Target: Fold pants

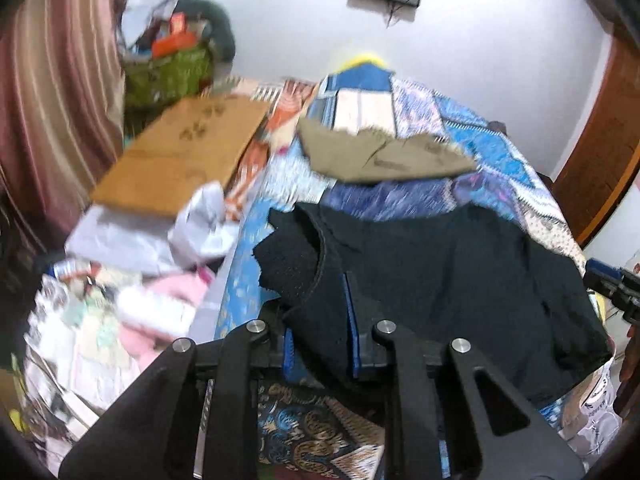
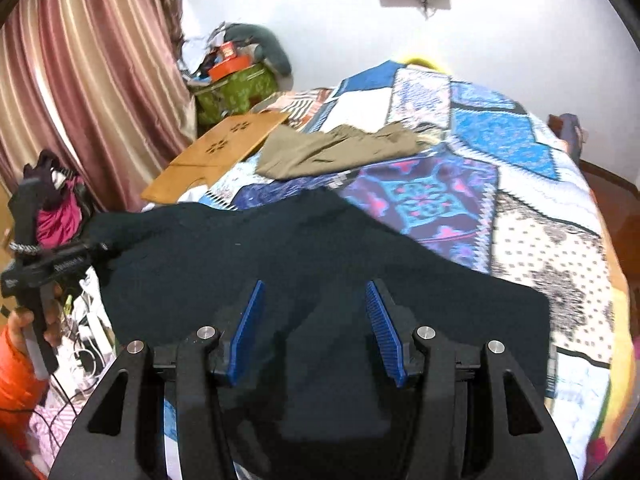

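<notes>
The black pants lie spread on the patterned bedspread near the bed's near edge; they also show in the left wrist view. My left gripper is shut on a fold of the black pants at their left end; it shows from outside in the right wrist view. My right gripper is open just above the pants' near edge, blue pads apart, holding nothing. Its tip shows at the right edge of the left wrist view.
Folded khaki pants lie farther back on the bed. A wooden lap board rests at the bed's left side. A striped curtain, a green basket of clutter and piles of clothes stand left.
</notes>
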